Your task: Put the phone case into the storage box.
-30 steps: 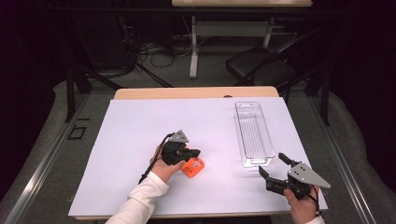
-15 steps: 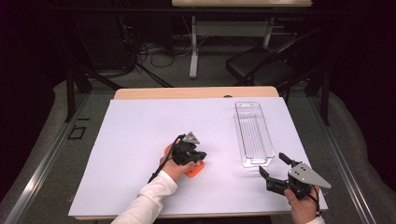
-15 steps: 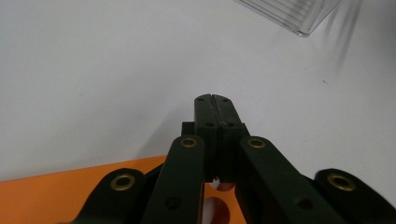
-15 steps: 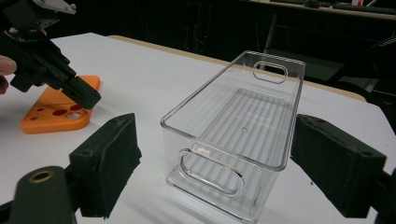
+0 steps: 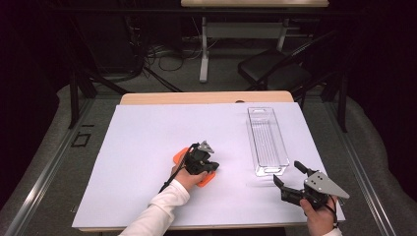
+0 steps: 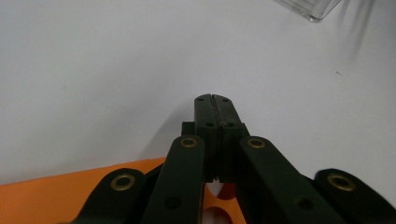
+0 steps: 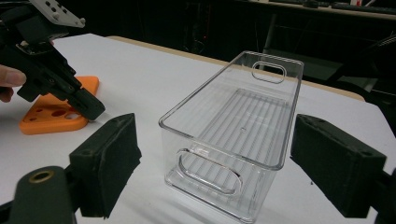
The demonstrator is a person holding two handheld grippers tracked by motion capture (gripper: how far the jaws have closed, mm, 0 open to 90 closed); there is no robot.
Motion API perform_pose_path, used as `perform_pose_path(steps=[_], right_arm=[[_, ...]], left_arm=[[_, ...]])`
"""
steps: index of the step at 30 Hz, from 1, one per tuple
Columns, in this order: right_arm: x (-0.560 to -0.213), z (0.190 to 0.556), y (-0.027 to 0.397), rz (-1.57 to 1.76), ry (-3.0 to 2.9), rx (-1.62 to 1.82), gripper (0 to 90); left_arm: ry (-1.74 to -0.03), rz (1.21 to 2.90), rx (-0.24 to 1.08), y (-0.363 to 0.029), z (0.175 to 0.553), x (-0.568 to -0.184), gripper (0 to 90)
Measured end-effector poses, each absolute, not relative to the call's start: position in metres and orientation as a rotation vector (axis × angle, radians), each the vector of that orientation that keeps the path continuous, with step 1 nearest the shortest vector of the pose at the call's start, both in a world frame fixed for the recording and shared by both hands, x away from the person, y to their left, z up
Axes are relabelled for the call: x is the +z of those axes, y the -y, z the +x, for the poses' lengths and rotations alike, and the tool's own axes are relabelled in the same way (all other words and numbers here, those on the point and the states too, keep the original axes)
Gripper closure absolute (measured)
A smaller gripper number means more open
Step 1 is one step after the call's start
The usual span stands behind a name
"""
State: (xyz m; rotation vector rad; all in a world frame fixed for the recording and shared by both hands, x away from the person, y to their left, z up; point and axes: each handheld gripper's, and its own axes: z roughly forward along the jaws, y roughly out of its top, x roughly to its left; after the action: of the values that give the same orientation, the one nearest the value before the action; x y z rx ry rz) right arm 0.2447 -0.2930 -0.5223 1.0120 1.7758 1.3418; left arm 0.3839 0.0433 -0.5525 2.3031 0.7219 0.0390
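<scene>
1. From the high view I saw a table (image 5: 147, 196) covered by a white sheet, with the person's forearms entering from the near edge.
2. The left gripper (image 5: 209, 166) lay near the middle of the sheet, directly over a flat orange plate (image 5: 180, 155) whose edges showed on either side of the hand.
3. In the left gripper view its jaws were pressed together, pad against pad, with nothing between them; the tips pointed down at bare white sheet just beyond the orange plate (image 6: 56, 191) (a round hole in the plate showed between the linkage arms).
4. Whether those closed tips touched the sheet I could not tell.
5. The right gripper (image 5: 289, 178) sat near the right front corner of the sheet, held in the person's right hand (image 5: 318, 216).
6. In the right gripper view its jaws stood wide apart and empty, framing the near end of a clear plastic bin (image 7: 233, 130).
7. The clear plastic bin (image 5: 266, 140) stood upright on the right side of the sheet, its long axis running away from the person; it was empty, with a ribbed floor and a handle cut-out at each end.
8. The right gripper was close to the bin's near end but not touching it.
9. In the right gripper view the left gripper (image 7: 88, 107) appeared at the upper left, its tip at the corner of the orange plate (image 7: 51, 116), well apart from the bin.
</scene>
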Motion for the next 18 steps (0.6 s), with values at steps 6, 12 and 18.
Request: perform_pose_path(steps=[6,12,18], right_arm=[[-0.522,0.245,0.293,1.013,-1.776,1.342,14.5],[-0.522,0.244,0.294,1.013,-1.776,1.341,14.4],[-0.522,0.244,0.294,1.014,-1.774,1.338,14.4]], left_arm=[[-0.716,2.323,0.025,-0.045,0.382,-0.551,90.0],[-0.694,2.352,0.016,-0.049,0.376,-0.549,90.0],[-0.685,2.372,0.017,-0.059,0.369,-0.548,90.0]])
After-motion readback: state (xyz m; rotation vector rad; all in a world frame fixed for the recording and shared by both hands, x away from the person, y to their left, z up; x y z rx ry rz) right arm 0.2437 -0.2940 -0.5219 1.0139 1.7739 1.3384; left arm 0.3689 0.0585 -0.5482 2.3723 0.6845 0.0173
